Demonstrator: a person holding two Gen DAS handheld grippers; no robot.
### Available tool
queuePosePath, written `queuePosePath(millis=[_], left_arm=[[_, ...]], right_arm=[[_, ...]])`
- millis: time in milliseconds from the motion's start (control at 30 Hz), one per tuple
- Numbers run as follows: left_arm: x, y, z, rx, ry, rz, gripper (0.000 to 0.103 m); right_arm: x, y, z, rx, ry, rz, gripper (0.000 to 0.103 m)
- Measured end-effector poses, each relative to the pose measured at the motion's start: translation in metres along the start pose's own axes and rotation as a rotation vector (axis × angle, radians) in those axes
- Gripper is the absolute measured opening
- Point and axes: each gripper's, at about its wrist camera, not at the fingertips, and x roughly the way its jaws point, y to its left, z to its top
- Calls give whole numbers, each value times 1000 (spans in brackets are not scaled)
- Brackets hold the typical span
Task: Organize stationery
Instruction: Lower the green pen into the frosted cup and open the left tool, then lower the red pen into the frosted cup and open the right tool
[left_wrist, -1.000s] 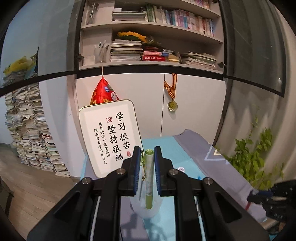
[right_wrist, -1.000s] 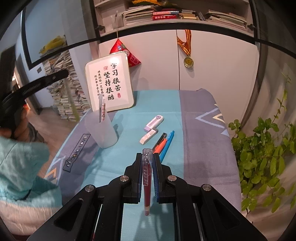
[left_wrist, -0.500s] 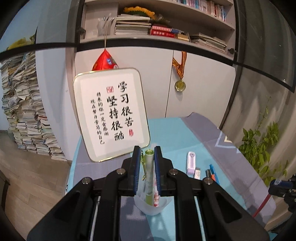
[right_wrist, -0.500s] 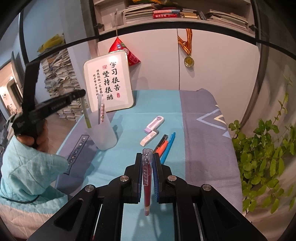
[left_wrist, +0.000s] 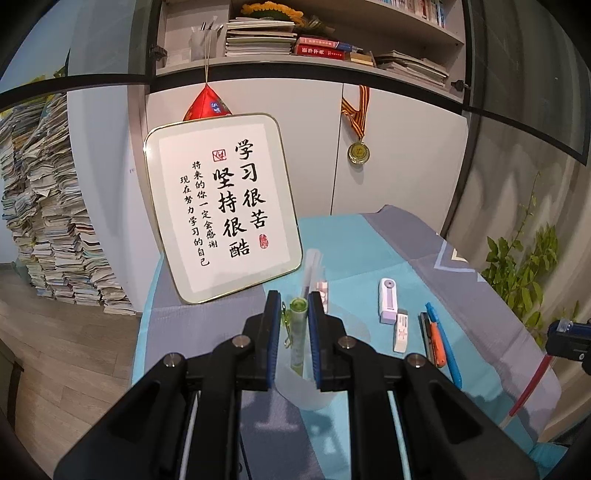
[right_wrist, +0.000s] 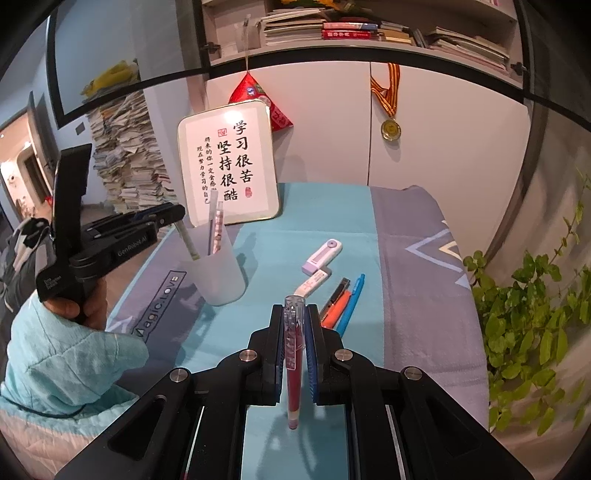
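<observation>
My left gripper (left_wrist: 293, 314) is shut on a green pen (left_wrist: 297, 332) that hangs tip-down into a translucent cup (left_wrist: 321, 391). The right wrist view shows this left gripper (right_wrist: 173, 218) from the side, with the green pen (right_wrist: 186, 242) slanting into the cup (right_wrist: 221, 273) beside two pens (right_wrist: 216, 225) standing there. My right gripper (right_wrist: 294, 332) is shut on a red pen (right_wrist: 293, 369), held upright above the cloth, nearer than the cup and to its right. A correction tape (right_wrist: 322, 256), an eraser (right_wrist: 313, 283), an orange pen (right_wrist: 334, 308) and a blue pen (right_wrist: 351, 302) lie on the cloth.
A framed calligraphy board (left_wrist: 221, 206) leans against the white cupboard behind the cup. A leafy plant (right_wrist: 535, 314) stands past the table's right edge. Tall stacks of papers (left_wrist: 48, 221) fill the floor at the left. A person's sleeve (right_wrist: 62, 362) is at the lower left.
My left gripper has come down and tilted further downward with the green pen, whose tip now sits inside the cup. The right gripper has shifted slightly, still holding the red pen.
</observation>
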Motion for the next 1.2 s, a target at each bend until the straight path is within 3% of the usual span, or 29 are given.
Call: queuePosePath(millis=[300,667,1200], left_arm=[[-19,1,-1,10,-43,46,14],[-94,9,-22,11,-146,92,14],[-95,27,-72,-29,-14,86,14]], right_arm=[[-3,8,11,-14,-31,-3,11],[-8,47,46,-94,-117,32,11],[15,99,104,-119,-231,107,11]])
